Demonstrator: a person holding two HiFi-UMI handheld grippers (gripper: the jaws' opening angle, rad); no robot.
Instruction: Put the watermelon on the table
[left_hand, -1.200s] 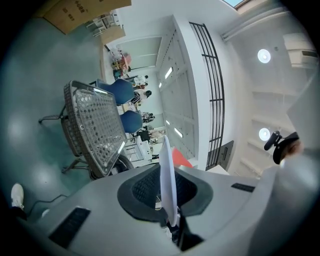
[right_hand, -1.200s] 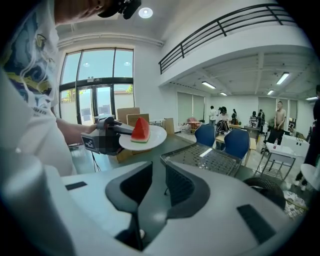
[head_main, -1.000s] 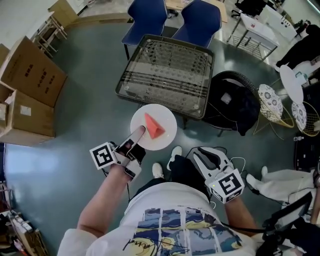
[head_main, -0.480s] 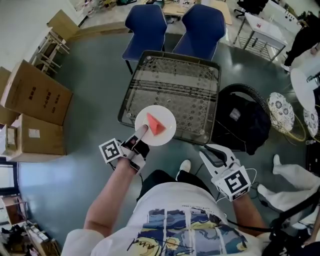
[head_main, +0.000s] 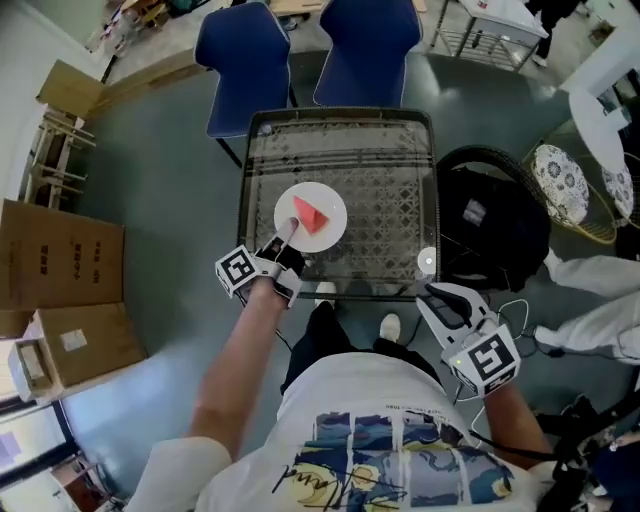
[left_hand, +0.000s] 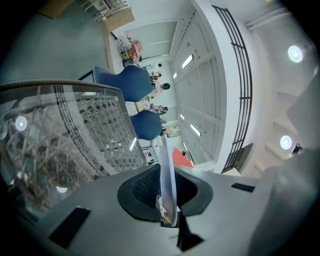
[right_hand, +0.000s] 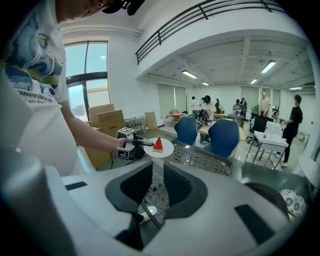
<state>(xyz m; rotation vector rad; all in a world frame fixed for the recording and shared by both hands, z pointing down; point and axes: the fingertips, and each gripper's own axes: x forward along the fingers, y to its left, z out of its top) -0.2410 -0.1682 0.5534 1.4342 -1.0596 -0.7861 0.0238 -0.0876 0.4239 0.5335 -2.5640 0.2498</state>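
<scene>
The watermelon (head_main: 313, 214), a red wedge, stands on a white plate (head_main: 332, 228), which we see held level over the near part of the glass-topped table (head_main: 390, 150). The left gripper (head_main: 288, 232) is clamped on the plate's near rim, which we see edge-on between its pads. The right gripper (head_main: 447, 297) hangs just off the table's near edge, jaws apart with nothing between them. Two blue chairs (head_main: 245, 60) stand beyond the table, and a black bag (head_main: 490, 225) lies to its right.
</scene>
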